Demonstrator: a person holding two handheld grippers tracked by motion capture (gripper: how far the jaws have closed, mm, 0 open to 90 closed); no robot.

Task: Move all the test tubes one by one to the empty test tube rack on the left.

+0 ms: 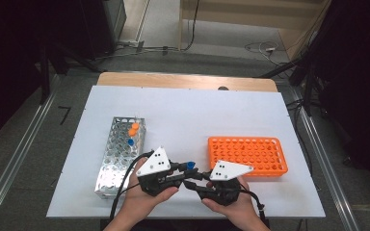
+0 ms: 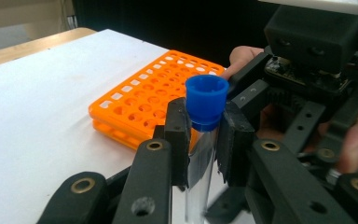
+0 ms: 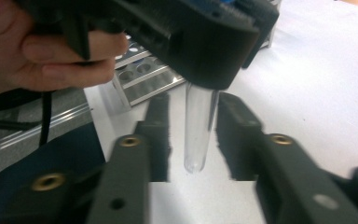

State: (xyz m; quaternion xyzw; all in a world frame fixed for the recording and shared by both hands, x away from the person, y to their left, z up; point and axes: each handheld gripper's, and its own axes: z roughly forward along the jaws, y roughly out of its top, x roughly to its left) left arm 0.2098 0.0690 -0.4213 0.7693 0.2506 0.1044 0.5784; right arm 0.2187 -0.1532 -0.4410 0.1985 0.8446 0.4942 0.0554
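Note:
My left gripper (image 1: pixel 187 169) is shut on a clear test tube (image 2: pixel 200 154) just below its blue cap (image 2: pixel 206 100); the tube stands upright between the pads. In the right gripper view the tube's round bottom (image 3: pixel 198 140) hangs from the left gripper's black body (image 3: pixel 205 51) between the jaws of my right gripper (image 3: pixel 193 135). Those jaws stand a little off the glass on both sides, so it is open. In the high view both grippers meet near the table's front edge, the right gripper (image 1: pixel 193 180) just right of the blue cap (image 1: pixel 191 165).
An orange tube rack (image 1: pixel 248 155) with several vacant holes lies to the right. A metal rack (image 1: pixel 120 154) on the left holds two orange-capped tubes (image 1: pixel 134 129) and a blue-capped one (image 1: pixel 130 142). All rest on a white table (image 1: pixel 183 110).

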